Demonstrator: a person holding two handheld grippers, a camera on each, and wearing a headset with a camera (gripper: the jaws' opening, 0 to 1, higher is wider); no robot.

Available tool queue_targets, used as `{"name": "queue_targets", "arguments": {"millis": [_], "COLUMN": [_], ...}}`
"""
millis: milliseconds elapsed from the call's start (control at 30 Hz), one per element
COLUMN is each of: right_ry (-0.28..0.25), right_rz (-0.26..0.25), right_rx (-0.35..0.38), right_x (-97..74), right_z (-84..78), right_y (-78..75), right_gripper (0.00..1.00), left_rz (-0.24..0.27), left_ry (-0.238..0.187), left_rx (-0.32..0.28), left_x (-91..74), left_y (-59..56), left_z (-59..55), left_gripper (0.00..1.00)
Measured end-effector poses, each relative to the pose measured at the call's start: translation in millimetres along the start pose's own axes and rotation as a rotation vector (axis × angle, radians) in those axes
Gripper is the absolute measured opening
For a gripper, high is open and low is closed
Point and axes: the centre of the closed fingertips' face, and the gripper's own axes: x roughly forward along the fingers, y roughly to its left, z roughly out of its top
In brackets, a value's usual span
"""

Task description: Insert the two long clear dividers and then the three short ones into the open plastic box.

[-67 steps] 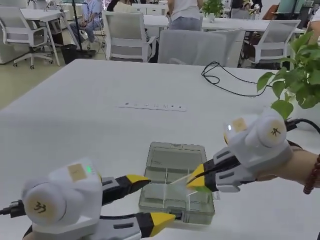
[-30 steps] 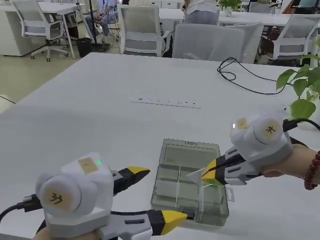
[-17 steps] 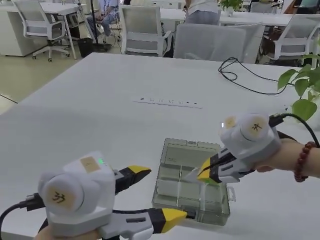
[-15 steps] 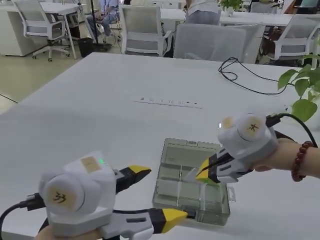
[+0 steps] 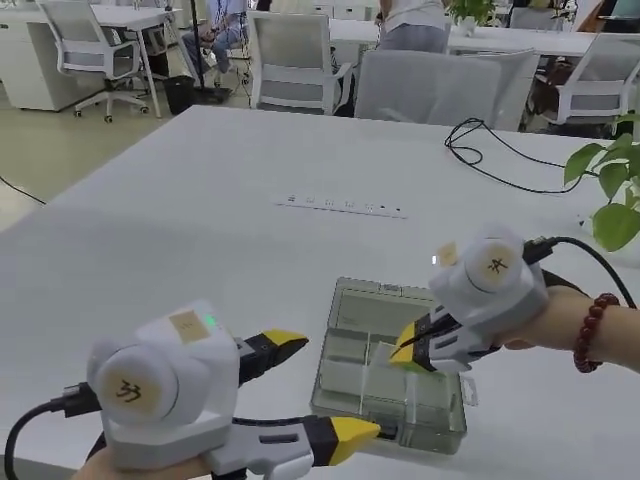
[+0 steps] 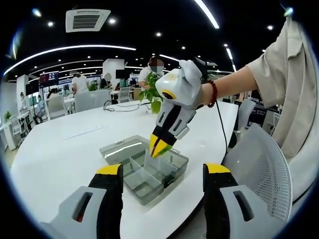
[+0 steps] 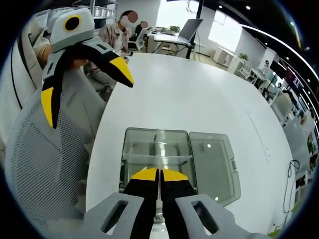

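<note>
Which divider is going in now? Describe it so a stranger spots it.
On the white table, look at the open clear box near the front edge. Over its divided half the right claw is shut on a clear divider held on edge; the other dividers sit inside the box, free of any claw.

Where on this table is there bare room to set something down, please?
The table is bare left of the box and between box and thin strip. Crowded at the box, where the left gripper and right gripper, shut on a divider, meet; cable and plant fill the far right.
</note>
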Motion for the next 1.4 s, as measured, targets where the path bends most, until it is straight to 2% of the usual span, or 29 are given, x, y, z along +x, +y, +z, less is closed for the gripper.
{"name": "queue_targets", "arguments": {"millis": [233,633,767,1400], "right_ry": [-0.021,-0.014,-0.015,0.089], "right_rz": [-0.006,0.009,0.013,0.049], "right_rx": [-0.003,-0.024,0.005,0.04], "right_x": [0.5,4.4,4.0,23.2], "right_z": [2.6,4.1,3.8,-8.8], "right_y": [-0.3,1.8,0.8,0.6], "right_gripper": [0.02,0.02,0.02,0.02], "left_rz": [-0.008,-0.006,-0.005,0.004], "left_ry": [0.003,0.002,0.0,0.013], "left_rx": [0.0,0.0,0.0,-0.004], "left_x": [0.4,0.3,0.2,1.7], "left_y": [-1.3,-0.7,-0.3,1.1], "left_z": [-0.4,-0.7,-0.4,-2.8], "left_gripper": [0.65,0.65,0.65,0.69]}}
